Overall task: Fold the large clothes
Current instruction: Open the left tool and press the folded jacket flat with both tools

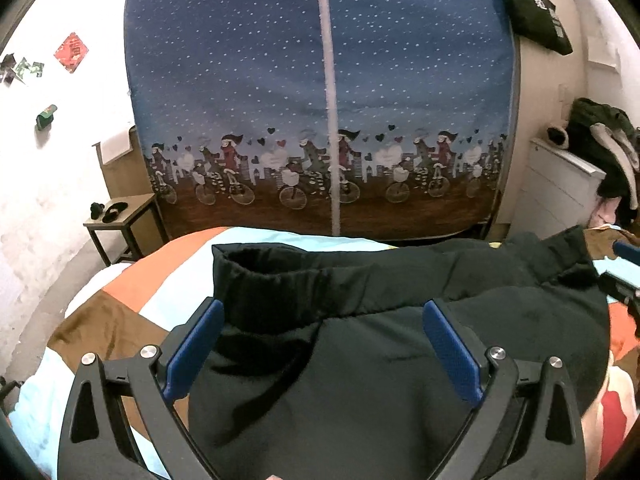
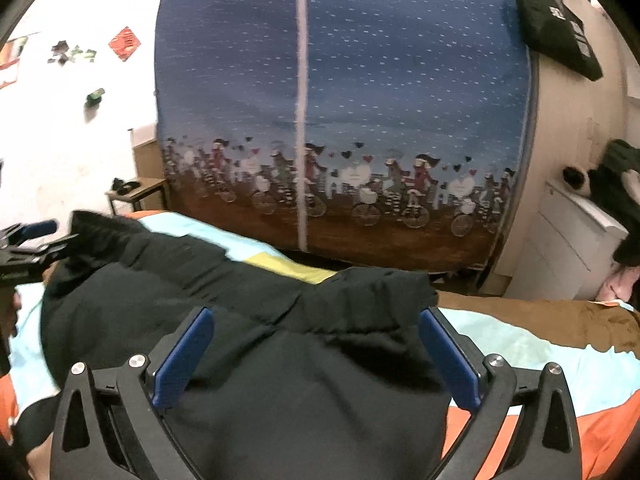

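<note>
At the far left a white wall point(image 1: 48, 184) is seen, with a red diamond-shaped paper decoration point(image 1: 71, 52) stuck on it, and below it a small wooden side table with black metal legs point(image 1: 120, 222) is placed. Just beside the table, a tall fabric wardrobe printed with a dotted blue sky and cyclists along its brown base point(image 1: 320, 100) is set against the wall behind the bed.

A patchwork bedspread in orange, pale blue, brown and yellow blocks point(image 1: 132, 284) is spread over the bed, and on it the large black padded jacket point(image 1: 360, 360) is laid, its ribbed collar or hem edge turned toward the wardrobe.

The left gripper point(image 1: 324, 312) is held above the left part of the jacket with its blue-padded fingers point(image 1: 196, 344) spread wide; the cloth is seen between them but is not pinched. In the right wrist view the right gripper point(image 2: 316, 320) is likewise spread wide over the jacket's right part, nothing being clamped by its pads point(image 2: 448, 356).

Further right a black tote bag point(image 1: 536, 8) is hung high on the wall, and a white drawer unit point(image 1: 560, 188) is heaped with dark clothes point(image 1: 608, 148).
</note>
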A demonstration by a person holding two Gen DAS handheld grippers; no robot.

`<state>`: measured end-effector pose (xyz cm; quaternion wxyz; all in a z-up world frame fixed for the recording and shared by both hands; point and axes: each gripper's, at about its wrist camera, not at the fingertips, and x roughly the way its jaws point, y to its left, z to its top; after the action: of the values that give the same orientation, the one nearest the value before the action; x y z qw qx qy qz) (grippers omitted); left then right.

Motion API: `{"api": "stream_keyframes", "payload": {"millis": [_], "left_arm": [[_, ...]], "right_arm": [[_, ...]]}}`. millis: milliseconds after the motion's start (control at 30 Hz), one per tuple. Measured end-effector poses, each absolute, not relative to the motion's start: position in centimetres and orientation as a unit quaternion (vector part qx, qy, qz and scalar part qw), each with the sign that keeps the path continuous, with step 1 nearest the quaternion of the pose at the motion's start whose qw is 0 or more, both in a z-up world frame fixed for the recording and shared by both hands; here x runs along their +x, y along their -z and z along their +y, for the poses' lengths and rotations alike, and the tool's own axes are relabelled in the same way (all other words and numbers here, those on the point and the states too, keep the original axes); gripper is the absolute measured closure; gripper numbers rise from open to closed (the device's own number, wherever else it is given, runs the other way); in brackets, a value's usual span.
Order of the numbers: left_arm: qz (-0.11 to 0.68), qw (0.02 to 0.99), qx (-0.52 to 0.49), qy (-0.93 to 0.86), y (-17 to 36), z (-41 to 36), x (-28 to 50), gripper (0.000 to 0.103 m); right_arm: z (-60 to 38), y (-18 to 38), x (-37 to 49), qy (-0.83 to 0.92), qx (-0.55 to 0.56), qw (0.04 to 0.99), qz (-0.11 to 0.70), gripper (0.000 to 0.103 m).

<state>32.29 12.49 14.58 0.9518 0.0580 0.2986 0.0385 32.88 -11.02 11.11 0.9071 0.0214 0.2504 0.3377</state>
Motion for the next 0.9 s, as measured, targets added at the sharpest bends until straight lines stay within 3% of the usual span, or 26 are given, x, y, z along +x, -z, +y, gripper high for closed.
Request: {"api": "stream_keyframes", "payload": {"millis": [500, 900], "left_arm": [[0.356, 0.930, 0.073, 0.055, -7.9, 9.0, 25.5, 0.005], [0.378, 0.922, 0.067, 0.046, -4.8, 7.8, 28.6, 0.001]], "right_arm": [[-10.5, -5.7, 27.7, -0.382, -0.003, 0.865, 0.325, 0.000], [-7.9, -2.1, 29.6, -0.373, -0.008, 0.870, 0.322, 0.000]]}}
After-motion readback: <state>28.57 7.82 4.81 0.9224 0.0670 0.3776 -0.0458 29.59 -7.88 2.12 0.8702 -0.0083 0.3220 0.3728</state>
